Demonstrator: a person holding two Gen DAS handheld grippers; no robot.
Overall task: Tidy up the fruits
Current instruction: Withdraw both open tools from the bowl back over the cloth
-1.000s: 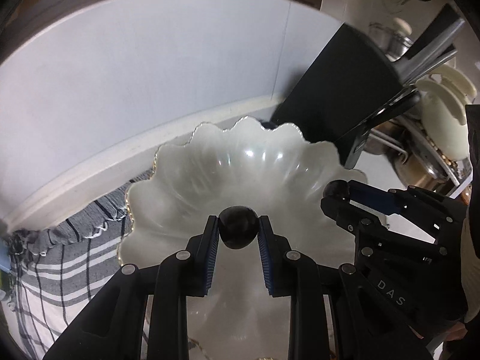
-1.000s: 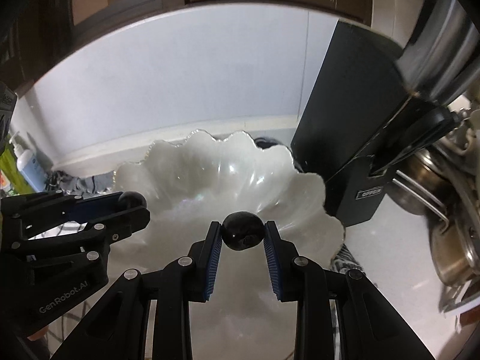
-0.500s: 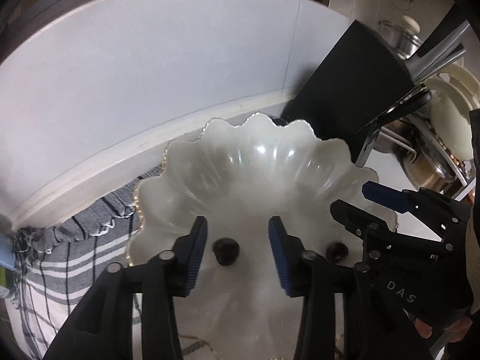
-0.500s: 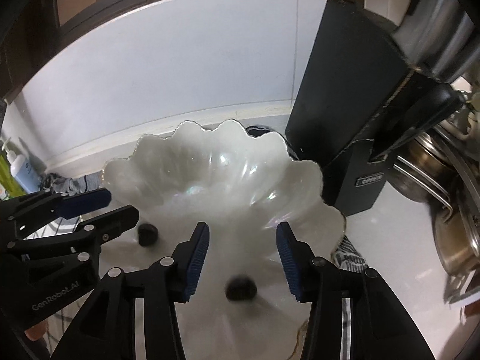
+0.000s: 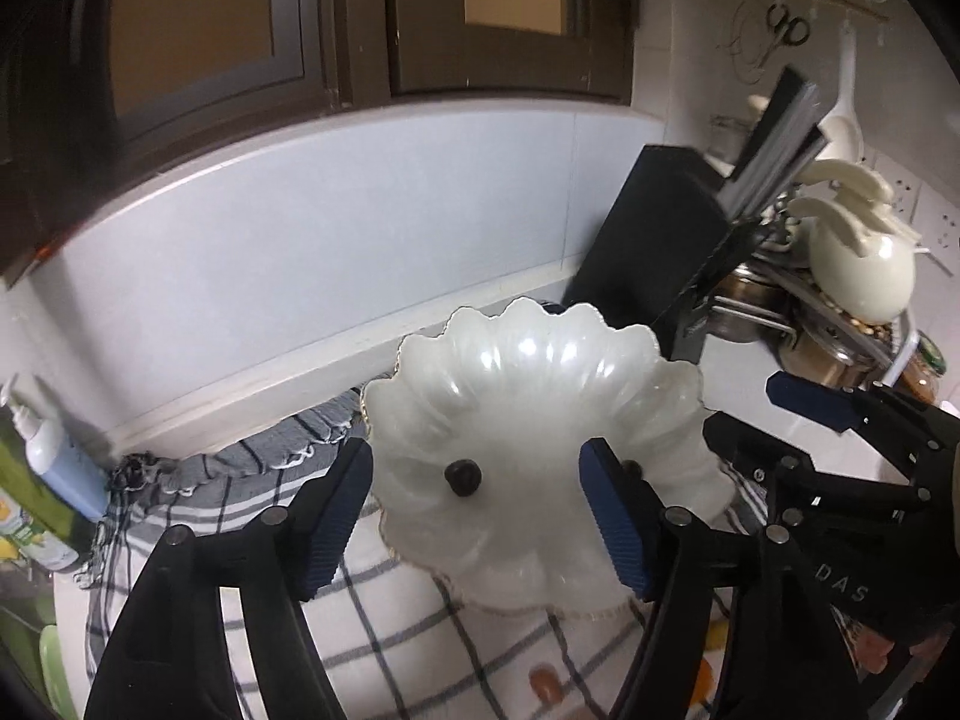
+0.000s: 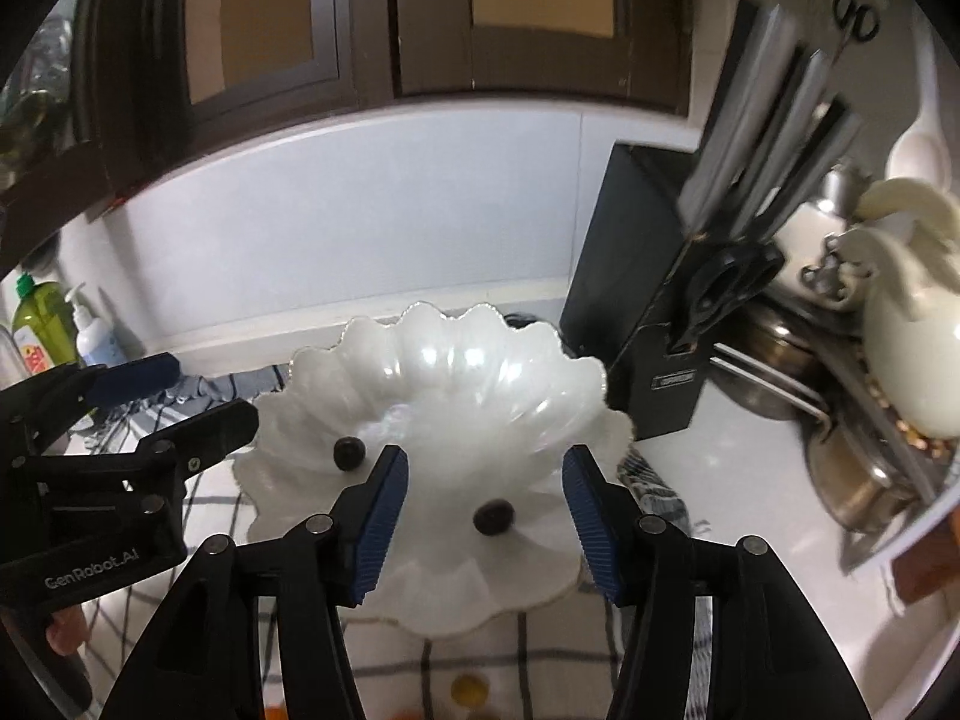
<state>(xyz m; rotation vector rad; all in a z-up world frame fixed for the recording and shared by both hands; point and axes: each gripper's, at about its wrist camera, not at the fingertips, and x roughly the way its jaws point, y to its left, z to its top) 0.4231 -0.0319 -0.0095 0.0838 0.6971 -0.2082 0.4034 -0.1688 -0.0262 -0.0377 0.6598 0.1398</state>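
**Release step done: both dark fruits lay in the bowl, both tools empty.**
The left hand-held gripper [image 5: 474,519] and right hand-held gripper [image 6: 486,525] had just been opening and stood wide, with nothing pressed between the ribbed blue pads. Two small, round, glossy dark fruits [image 6: 493,517] [image 6: 348,453] rested apart on the floor of the pearly white scalloped glass bowl [image 6: 456,360], which sat on a checked cloth [image 5: 384,630] on the counter. The next move probably called for fetching more fruit.

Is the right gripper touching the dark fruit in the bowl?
Apart. The right wrist view shows the right gripper open, with the dark fruit lying in the white bowl, clear of both fingers.
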